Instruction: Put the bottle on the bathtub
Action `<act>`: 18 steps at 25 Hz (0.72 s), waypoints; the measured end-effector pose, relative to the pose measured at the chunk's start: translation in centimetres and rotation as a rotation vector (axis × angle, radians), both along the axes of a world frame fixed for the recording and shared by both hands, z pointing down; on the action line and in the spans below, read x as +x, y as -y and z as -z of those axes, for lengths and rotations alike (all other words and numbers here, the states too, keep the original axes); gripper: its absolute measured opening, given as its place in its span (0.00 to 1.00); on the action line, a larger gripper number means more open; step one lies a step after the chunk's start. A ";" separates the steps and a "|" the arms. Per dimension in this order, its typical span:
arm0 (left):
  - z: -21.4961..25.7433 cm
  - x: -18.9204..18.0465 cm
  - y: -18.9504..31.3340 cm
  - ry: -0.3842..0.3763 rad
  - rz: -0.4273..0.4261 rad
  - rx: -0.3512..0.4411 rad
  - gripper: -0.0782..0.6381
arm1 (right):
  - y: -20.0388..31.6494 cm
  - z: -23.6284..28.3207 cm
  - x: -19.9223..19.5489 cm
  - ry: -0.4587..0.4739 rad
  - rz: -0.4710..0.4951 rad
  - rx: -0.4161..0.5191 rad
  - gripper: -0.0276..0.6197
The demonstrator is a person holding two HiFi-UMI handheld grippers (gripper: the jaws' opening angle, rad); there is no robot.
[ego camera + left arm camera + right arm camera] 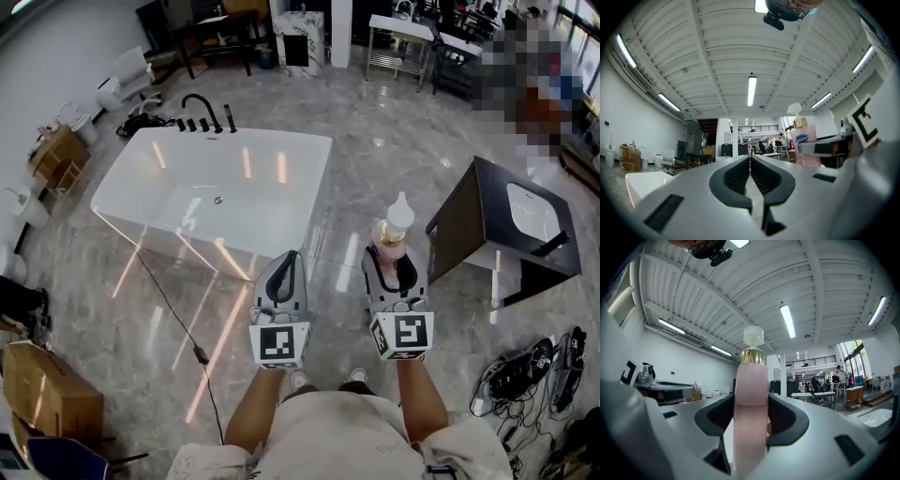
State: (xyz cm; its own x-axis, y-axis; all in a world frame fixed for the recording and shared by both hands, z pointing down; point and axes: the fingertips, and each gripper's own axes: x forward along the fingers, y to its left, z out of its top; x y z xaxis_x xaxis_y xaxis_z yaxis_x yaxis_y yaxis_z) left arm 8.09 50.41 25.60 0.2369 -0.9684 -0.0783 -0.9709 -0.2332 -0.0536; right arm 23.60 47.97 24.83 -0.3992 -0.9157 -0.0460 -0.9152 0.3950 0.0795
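A pink pump bottle [391, 239] with a gold collar and white pump stands upright between the jaws of my right gripper [391, 270], which is shut on it. In the right gripper view the bottle [751, 404] fills the middle, clamped by both dark pads. My left gripper [282, 277] is shut and holds nothing; its pads [740, 176] meet in the left gripper view, where the bottle [805, 143] shows at the right. The white bathtub [217, 187] with a black faucet [202, 111] lies ahead and to the left, apart from both grippers.
A dark vanity cabinet [506, 230] with a white basin stands at the right. A black cable [183, 323] runs across the marble floor near the tub. Cardboard boxes [52, 389] sit at the lower left; shoes and cables [534, 370] at the lower right.
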 end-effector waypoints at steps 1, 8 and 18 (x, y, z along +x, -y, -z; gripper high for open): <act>0.0 -0.6 0.0 -0.004 -0.004 0.000 0.12 | -0.1 0.1 -0.5 -0.002 -0.002 0.002 0.35; -0.3 -4.6 -0.4 -0.011 -0.030 -0.007 0.12 | -1.0 0.2 -4.0 0.006 -0.020 0.004 0.35; -1.6 -7.4 1.5 -0.026 -0.034 -0.029 0.12 | 0.2 -0.9 -5.4 0.018 -0.042 -0.018 0.35</act>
State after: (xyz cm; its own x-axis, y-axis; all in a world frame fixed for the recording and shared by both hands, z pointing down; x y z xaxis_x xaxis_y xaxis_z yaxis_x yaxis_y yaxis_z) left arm 0.73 48.88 27.18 0.2677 -0.9618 -0.0572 -0.9635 -0.2670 -0.0210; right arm 18.24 47.77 25.77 -0.3593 -0.9325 -0.0361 -0.9324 0.3571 0.0556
